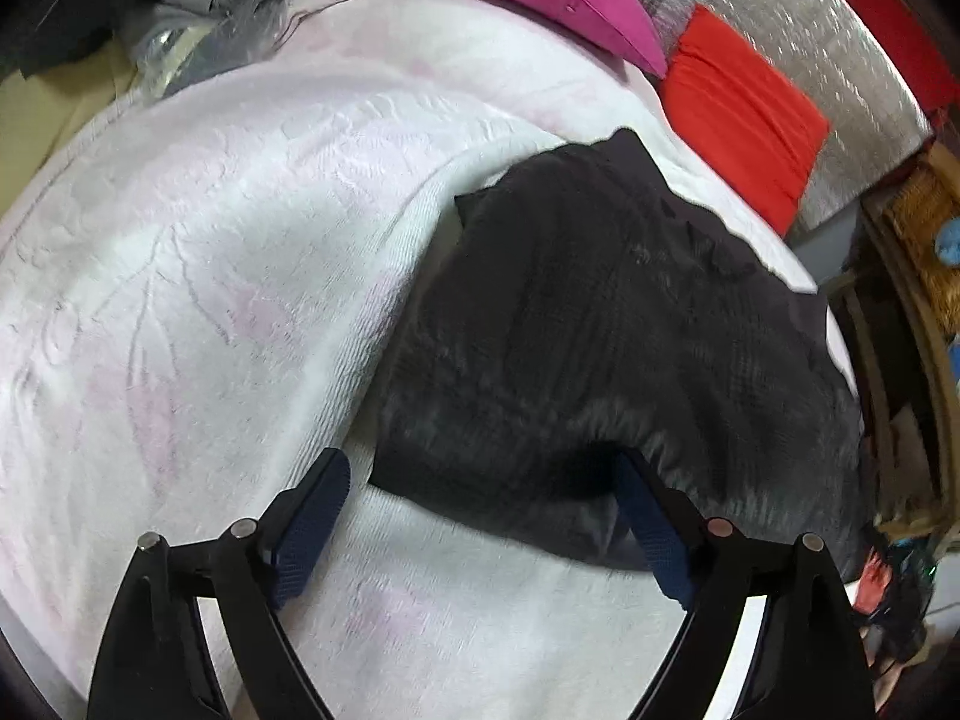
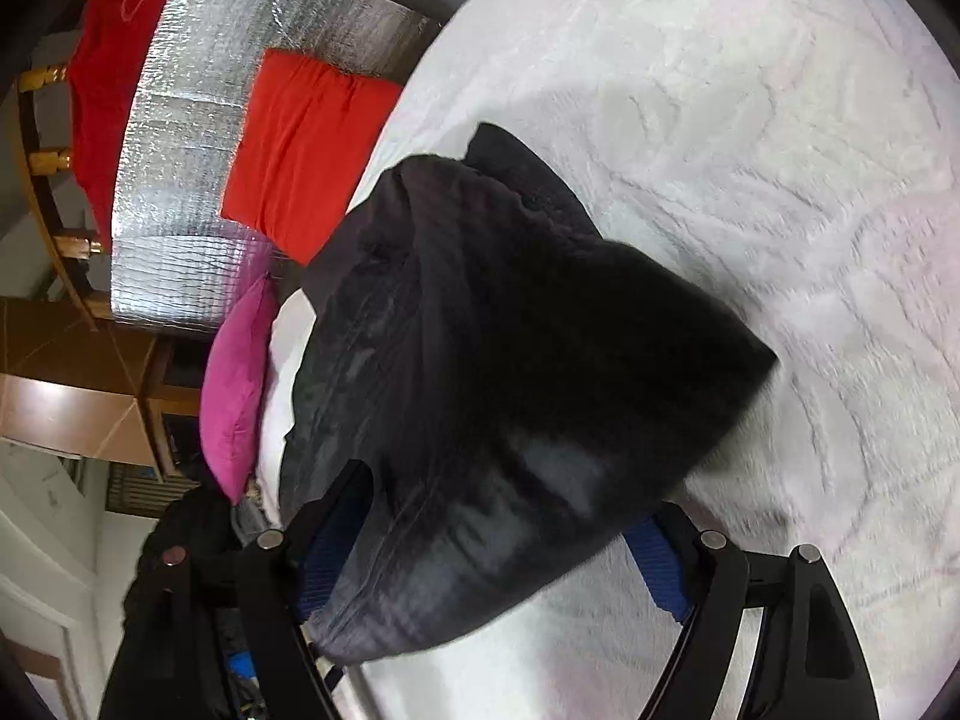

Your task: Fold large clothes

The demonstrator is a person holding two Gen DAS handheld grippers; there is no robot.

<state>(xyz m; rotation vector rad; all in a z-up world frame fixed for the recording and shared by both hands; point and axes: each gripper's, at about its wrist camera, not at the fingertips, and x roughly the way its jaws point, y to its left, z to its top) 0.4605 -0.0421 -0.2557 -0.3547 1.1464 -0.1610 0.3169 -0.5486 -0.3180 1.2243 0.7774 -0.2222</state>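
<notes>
Folding black garment [image 1: 600,330] on bed [image 1: 210,270]: left gripper [image 1: 480,516] jaws spread, released; right gripper [image 2: 498,528] jaws wide, straddling cloth. Clench before lifting.

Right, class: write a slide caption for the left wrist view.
Open left gripper poised over a dark garment on a white bedspread.
</notes>
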